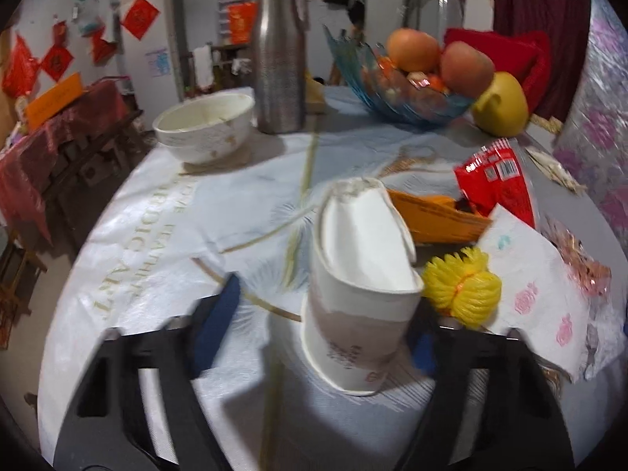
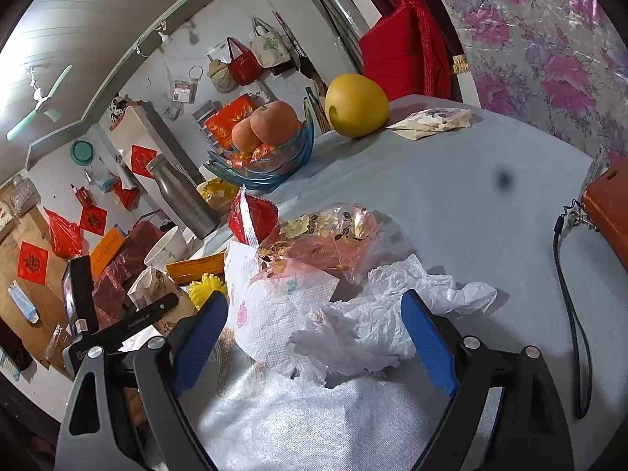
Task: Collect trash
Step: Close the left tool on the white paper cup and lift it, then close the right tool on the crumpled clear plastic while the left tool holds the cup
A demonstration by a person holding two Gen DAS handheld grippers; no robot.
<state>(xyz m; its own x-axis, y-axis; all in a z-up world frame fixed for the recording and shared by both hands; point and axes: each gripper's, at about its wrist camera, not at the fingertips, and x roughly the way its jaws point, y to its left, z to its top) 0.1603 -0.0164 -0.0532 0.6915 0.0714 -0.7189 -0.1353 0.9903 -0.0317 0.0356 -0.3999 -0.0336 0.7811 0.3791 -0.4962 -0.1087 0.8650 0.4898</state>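
Left wrist view: our left gripper (image 1: 320, 314) is spread wide around a crushed paper cup (image 1: 359, 290) lying on the bench (image 1: 157, 235); the cup sits against the right-hand finger, clear of the left one, so nothing is clamped. Just beside it we see a yellow mesh ball (image 1: 463, 286), a printed paper napkin (image 1: 537, 294), an orange packet (image 1: 435, 216) and a red wrapper (image 1: 498, 180).

Right wrist view: our right gripper (image 2: 314, 333) hangs released, its fingers straddling a crumpled white plastic bag (image 2: 392, 322) and the paper napkin (image 2: 274, 314). A floral cellophane wrapper (image 2: 325, 239) lies just beyond.
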